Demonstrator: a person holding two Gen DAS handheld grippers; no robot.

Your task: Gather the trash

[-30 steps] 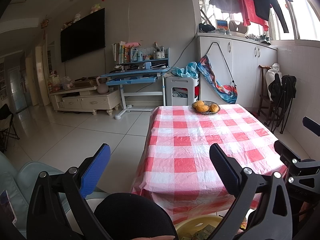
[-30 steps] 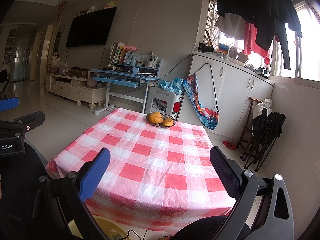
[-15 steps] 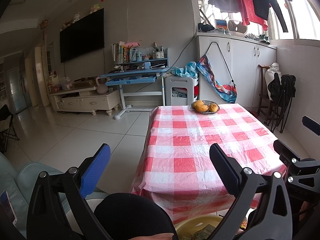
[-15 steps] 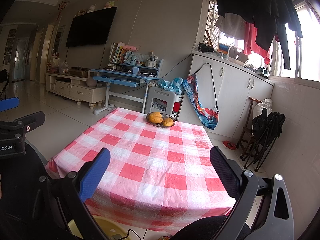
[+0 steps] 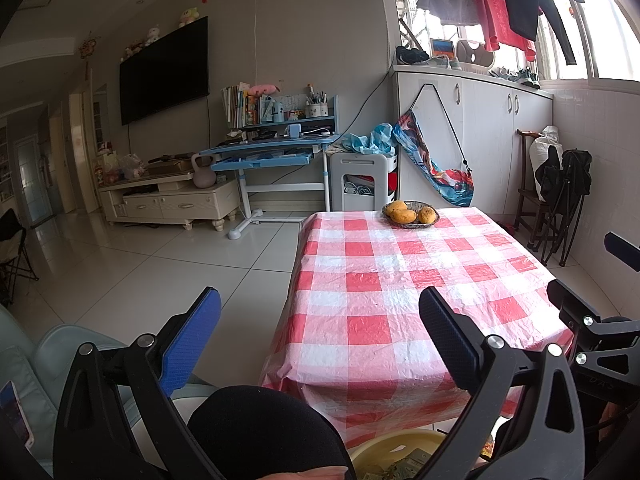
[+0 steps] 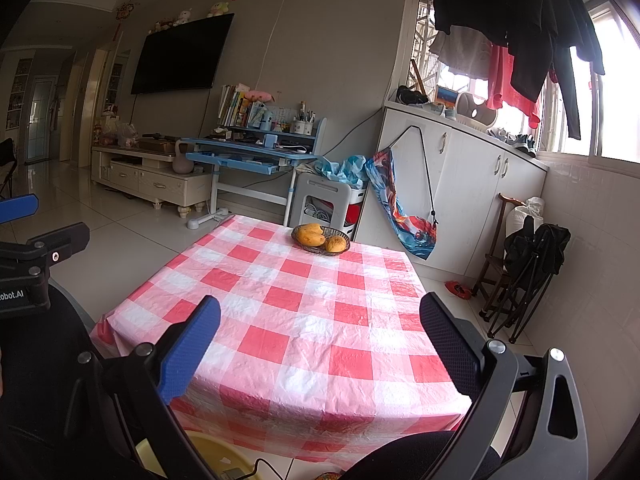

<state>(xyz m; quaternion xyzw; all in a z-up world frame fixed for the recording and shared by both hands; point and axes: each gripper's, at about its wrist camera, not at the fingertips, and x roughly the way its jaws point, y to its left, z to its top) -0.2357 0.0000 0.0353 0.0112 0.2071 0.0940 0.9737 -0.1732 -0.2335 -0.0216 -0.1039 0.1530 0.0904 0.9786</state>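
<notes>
My left gripper is open and empty, held in front of the near edge of a table with a red and white checked cloth. My right gripper is open and empty over the same cloth. A yellow basin with paper scraps in it stands on the floor below the table's near edge; its rim also shows in the right wrist view. No loose trash shows on the cloth.
A dish of mangoes sits at the table's far end, also in the right wrist view. My knees in black are just below the grippers. Folded chairs lean by the right wall. A blue desk stands behind.
</notes>
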